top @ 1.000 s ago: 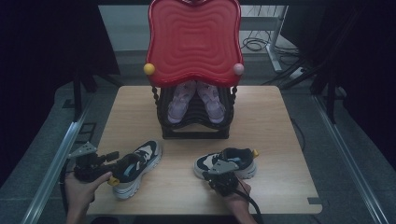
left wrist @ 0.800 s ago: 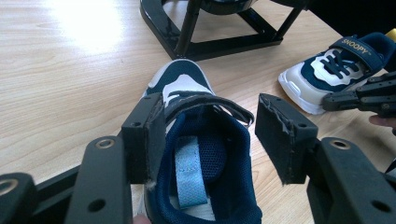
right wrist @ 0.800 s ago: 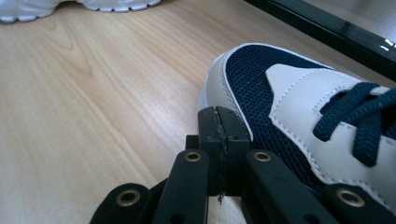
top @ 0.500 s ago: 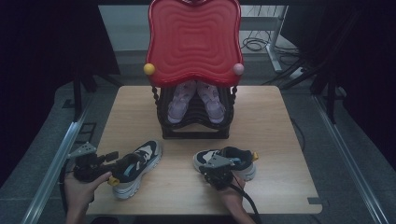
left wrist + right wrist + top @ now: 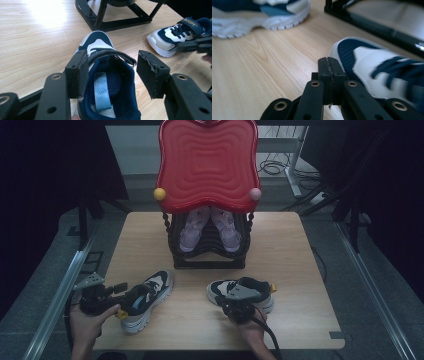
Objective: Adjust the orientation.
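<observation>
Two navy-and-white sneakers lie on the wooden table (image 5: 290,250). My left gripper (image 5: 122,292) (image 5: 112,67) is open and straddles the heel opening of the left sneaker (image 5: 150,295) (image 5: 100,42). One pad rests against the collar and the other stands clear of it. My right gripper (image 5: 235,307) (image 5: 329,67) is shut with nothing between its pads. It sits low over the table just beside the toe of the right sneaker (image 5: 250,292) (image 5: 372,62) (image 5: 172,37). The left sneaker's sole (image 5: 262,12) shows farther off in the right gripper view.
A black shoe rack (image 5: 207,260) (image 5: 112,22) (image 5: 374,22) with a red wavy top (image 5: 207,165) stands mid-table behind the sneakers. A pair of lilac shoes (image 5: 192,227) sits inside it. Bare wood lies left and right of the rack.
My right gripper has edged slightly left and forward along the right sneaker. The left gripper and both sneakers have stayed put.
</observation>
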A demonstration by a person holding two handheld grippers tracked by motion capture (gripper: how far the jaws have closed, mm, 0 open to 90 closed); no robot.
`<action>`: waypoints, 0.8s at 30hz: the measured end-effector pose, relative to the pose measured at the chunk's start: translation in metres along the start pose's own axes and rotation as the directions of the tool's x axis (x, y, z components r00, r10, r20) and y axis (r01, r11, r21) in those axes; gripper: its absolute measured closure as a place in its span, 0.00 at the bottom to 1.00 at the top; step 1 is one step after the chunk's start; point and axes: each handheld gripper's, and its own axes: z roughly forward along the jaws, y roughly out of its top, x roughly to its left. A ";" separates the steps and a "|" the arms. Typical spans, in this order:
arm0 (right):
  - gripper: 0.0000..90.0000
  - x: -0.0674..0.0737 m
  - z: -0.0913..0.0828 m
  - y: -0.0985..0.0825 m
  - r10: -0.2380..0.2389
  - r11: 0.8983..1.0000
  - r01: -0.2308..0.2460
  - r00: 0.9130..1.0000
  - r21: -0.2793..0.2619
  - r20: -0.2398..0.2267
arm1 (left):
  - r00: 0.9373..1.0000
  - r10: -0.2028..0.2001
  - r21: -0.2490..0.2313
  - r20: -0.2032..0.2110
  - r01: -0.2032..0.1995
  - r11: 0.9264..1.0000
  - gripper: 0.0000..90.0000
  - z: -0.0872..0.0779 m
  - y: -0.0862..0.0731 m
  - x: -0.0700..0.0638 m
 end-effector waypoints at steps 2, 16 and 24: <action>1.00 -0.004 -0.014 0.004 0.011 0.999 -0.012 1.000 -0.039 -0.005 | 1.000 0.003 0.000 0.000 -0.003 1.000 0.48 0.000 0.000 0.000; 1.00 -0.073 -0.102 0.017 0.153 0.948 -0.118 0.983 -0.295 0.097 | 1.000 0.000 0.001 -0.001 0.000 1.000 0.48 0.001 0.000 0.001; 1.00 -0.122 -0.118 -0.003 0.255 0.930 -0.204 0.957 -0.306 0.137 | 1.000 -0.007 0.005 0.028 0.006 1.000 0.48 0.004 -0.001 0.000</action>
